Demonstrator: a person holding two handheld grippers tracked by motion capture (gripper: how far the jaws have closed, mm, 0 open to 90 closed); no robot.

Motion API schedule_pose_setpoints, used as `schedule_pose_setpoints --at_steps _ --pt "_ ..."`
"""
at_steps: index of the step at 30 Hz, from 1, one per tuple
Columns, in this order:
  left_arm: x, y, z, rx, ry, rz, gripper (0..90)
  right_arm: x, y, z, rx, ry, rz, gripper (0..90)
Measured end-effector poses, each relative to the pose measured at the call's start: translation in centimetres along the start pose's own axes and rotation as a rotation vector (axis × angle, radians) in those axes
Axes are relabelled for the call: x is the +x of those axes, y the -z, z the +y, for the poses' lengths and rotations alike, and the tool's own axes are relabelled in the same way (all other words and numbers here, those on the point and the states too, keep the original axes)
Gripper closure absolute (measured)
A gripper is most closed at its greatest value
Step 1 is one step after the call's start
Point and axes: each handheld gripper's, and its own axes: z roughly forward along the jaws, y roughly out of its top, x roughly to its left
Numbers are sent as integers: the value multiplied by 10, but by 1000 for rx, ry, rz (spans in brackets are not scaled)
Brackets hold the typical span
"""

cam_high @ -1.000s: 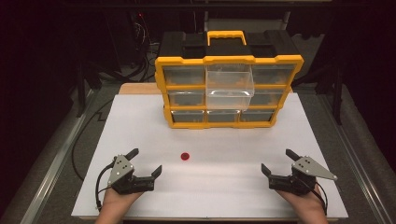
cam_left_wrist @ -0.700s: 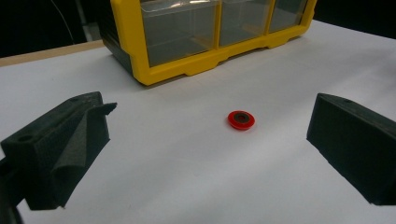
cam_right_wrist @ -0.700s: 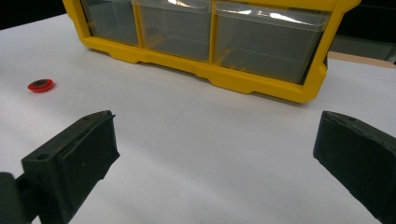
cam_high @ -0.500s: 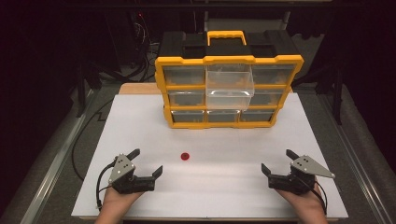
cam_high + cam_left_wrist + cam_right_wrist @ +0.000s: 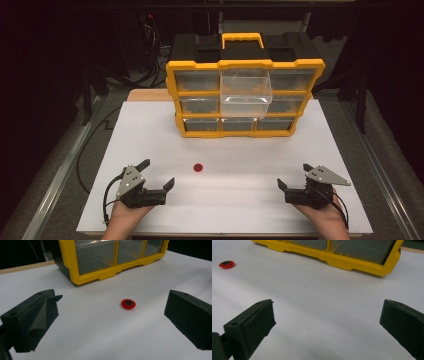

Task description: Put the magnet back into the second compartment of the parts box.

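A small red disc (image 5: 198, 168) with a dark centre lies flat on the white table, ahead of my left gripper (image 5: 157, 173); it also appears as the red disc (image 5: 128, 303) and, far left, the red disc (image 5: 226, 264). A yellow and black drawer cabinet (image 5: 245, 90) stands at the back, its top middle clear drawer (image 5: 246, 93) pulled out. My left gripper (image 5: 111, 317) rests open near the front left. My right gripper (image 5: 292, 176) rests open near the front right, as does the same right gripper (image 5: 327, 327), with nothing between its jaws.
The white table top (image 5: 230, 150) is bordered by metal rails on both sides. Cables lie on the floor at the left (image 5: 95, 135). The cabinet's lower drawers (image 5: 117, 252) are pushed in.
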Motion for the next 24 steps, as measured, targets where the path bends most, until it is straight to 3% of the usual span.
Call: schedule_pose_setpoints --at_steps 17,24 --pt "1 0 0 10 -15 -1 2 0 -12 -7 154 -20 65 3" --pt "3 1 0 13 -9 0 2 2 -13 -7 161 -15 79 3"
